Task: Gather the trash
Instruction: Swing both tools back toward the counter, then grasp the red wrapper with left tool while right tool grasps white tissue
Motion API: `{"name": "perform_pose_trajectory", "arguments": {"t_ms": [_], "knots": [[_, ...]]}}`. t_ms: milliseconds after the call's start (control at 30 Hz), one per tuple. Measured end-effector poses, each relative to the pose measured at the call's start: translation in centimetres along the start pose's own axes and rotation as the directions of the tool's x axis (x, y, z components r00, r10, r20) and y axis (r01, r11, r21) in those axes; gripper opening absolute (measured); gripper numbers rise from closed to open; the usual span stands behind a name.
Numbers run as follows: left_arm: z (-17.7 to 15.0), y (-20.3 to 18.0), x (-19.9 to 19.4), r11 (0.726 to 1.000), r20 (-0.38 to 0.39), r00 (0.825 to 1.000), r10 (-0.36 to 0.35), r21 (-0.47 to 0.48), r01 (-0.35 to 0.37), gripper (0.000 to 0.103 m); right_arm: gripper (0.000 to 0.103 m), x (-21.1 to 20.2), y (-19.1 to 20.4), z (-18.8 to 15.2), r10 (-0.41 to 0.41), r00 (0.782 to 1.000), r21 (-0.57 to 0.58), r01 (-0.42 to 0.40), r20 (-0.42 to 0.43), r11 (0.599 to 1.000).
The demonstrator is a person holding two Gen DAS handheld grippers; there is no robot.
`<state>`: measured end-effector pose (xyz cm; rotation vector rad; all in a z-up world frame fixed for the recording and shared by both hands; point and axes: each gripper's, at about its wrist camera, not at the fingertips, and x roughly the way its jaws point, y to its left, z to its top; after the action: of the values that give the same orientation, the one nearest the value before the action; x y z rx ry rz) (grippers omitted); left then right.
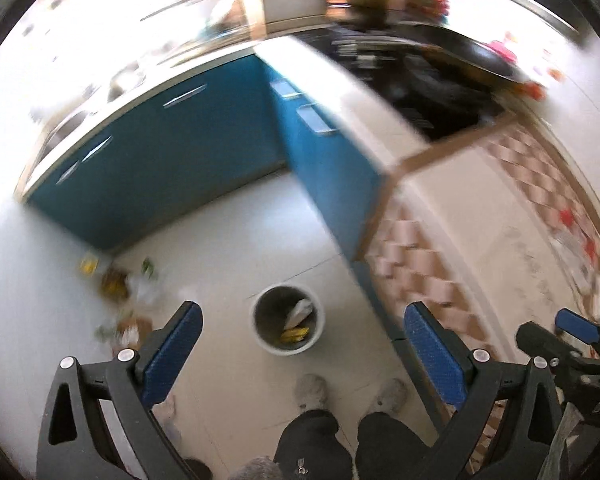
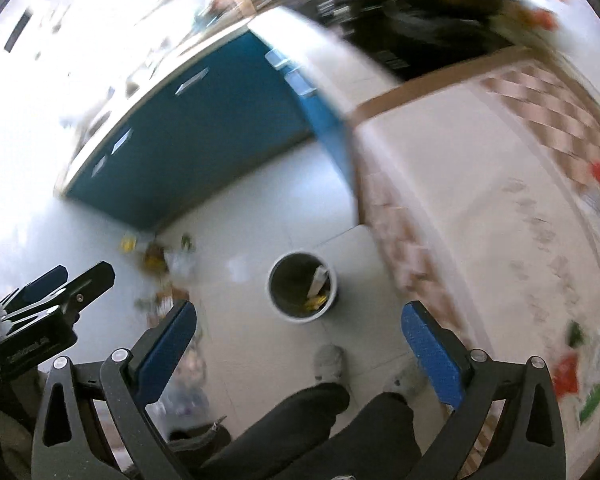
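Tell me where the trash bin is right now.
The bin stands on the floor in the middle of both wrist views, just ahead of the person's shoes, with the scattered trash to its left near the blue cabinets.

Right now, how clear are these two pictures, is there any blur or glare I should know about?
Left wrist view: motion blur smears the blue cabinets and the floor litter; glare whites out the upper left; the left hand-held gripper stays sharp. Right wrist view: the same blur and glare, fisheye bending the countertop; the trash bin is still recognisable.
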<state>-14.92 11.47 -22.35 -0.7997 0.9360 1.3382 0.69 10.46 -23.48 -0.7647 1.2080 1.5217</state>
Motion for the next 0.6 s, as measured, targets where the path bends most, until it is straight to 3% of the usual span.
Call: {"name": "perform_pose_trajectory", "arguments": {"t_ms": [133, 233, 300, 400, 500, 600], "knots": [[1.9, -10.4, 0.7, 0.982, -0.035, 0.995, -0.098, 0.157, 0.103, 0.103, 0.103, -4.9, -8.8, -1.8, -0.063, 0.996, 0.183, 0.049, 0.069, 0.982], [2.0, -17.5, 2.2, 0.949, -0.128, 0.974, -0.186, 0.234, 0.212, 0.103, 0.103, -8.7, -17.3, -4.8, -0.147, 0.985, 0.363, 0.107, 0.086, 0.926], [1.3, -22.3, 4.0, 0.921, -0.252, 0.935, -0.248, 0.239, 0.309, 0.102, 0.103, -10.3, -22.0, -7.0, -0.201, 0.977, 0.455, 0.146, 0.075, 0.878], [-0.8, -29.0, 6.4, 0.879, -0.406, 0.862, -0.303, 0.230, 0.418, 0.100, 0.103, -12.8, -29.4, -10.8, -0.271, 0.962, 0.607, 0.195, 0.034, 0.771], [-3.5, -33.8, 8.7, 0.852, -0.527, 0.795, -0.300, 0.226, 0.472, 0.085, 0.103, -14.3, -35.0, -14.7, -0.315, 0.949, 0.698, 0.237, -0.018, 0.676], [-6.0, -36.7, 10.7, 0.847, -0.595, 0.760, -0.263, 0.234, 0.477, 0.079, 0.103, -14.5, -39.3, -19.3, -0.320, 0.944, 0.759, 0.263, -0.075, 0.595]]}}
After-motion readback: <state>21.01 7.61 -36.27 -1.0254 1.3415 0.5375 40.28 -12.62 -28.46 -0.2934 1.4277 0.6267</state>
